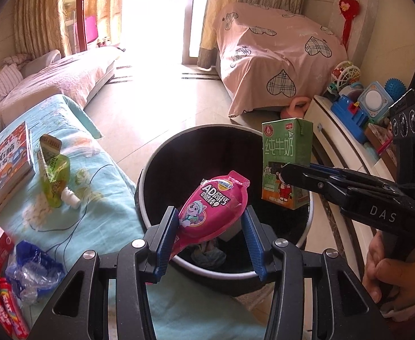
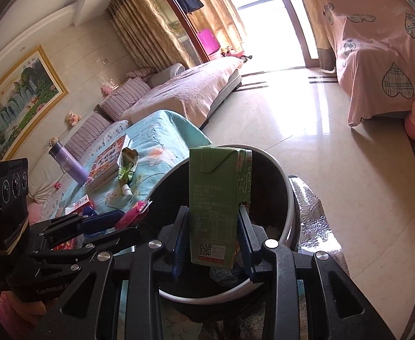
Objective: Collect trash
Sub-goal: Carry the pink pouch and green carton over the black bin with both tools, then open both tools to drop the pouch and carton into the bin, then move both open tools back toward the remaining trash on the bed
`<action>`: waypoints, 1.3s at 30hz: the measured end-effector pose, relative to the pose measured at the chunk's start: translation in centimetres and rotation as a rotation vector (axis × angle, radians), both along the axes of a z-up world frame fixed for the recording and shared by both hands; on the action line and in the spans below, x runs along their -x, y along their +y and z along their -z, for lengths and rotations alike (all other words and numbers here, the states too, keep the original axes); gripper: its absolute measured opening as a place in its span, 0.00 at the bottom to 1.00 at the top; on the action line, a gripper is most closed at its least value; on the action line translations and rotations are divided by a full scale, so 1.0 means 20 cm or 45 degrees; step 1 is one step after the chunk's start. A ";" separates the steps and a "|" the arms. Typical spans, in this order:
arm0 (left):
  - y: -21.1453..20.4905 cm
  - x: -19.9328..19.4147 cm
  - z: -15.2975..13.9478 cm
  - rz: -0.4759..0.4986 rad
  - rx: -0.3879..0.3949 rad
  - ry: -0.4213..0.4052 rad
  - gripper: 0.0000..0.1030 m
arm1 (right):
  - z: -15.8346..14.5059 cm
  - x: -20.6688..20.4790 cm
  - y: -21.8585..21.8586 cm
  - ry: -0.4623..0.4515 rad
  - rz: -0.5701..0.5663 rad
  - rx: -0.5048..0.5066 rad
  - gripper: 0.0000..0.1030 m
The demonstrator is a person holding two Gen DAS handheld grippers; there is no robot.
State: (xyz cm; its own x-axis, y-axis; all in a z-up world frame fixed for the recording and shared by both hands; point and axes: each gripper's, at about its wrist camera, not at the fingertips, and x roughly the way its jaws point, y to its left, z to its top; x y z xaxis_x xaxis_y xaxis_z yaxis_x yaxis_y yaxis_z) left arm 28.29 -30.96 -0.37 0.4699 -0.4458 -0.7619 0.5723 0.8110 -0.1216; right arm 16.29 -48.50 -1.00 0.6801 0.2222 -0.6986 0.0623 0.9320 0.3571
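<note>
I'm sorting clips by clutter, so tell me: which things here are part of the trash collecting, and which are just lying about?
In the job: pink wrapper in the left gripper; green milk carton in the right gripper; black bin; green pouch.

Lying about: book, purple bottle, toys.

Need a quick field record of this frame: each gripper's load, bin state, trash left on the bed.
left gripper: shut on pink snack pouch, above bin opening
right gripper: shut on green milk carton, upright, above bin
bin: black, open top, crumpled item at bottom
left on blue bedspread: green drink pouch, blue plastic wrapper, red packets
not trash: book
</note>
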 end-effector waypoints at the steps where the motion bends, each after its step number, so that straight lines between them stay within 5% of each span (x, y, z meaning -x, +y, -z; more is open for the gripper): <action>1: -0.01 0.00 0.00 0.005 -0.002 0.008 0.45 | 0.00 0.00 0.00 0.001 0.001 -0.001 0.33; 5: -0.02 -0.02 0.01 -0.002 -0.002 0.033 0.51 | 0.00 -0.02 0.00 0.009 -0.002 -0.011 0.38; 8: -0.01 -0.01 0.01 -0.023 0.000 0.035 0.62 | -0.01 -0.01 -0.01 0.003 0.008 -0.018 0.50; 13: 0.06 0.03 -0.01 -0.057 0.038 0.044 0.65 | -0.03 0.02 -0.01 -0.009 0.021 -0.030 0.56; 21: 0.33 0.19 0.02 -0.176 0.119 0.044 0.66 | -0.05 0.11 0.07 -0.055 0.028 -0.087 0.86; 39: 1.08 0.60 0.07 -0.498 0.225 0.100 0.67 | -0.01 0.22 0.61 -0.068 -0.160 -0.110 0.90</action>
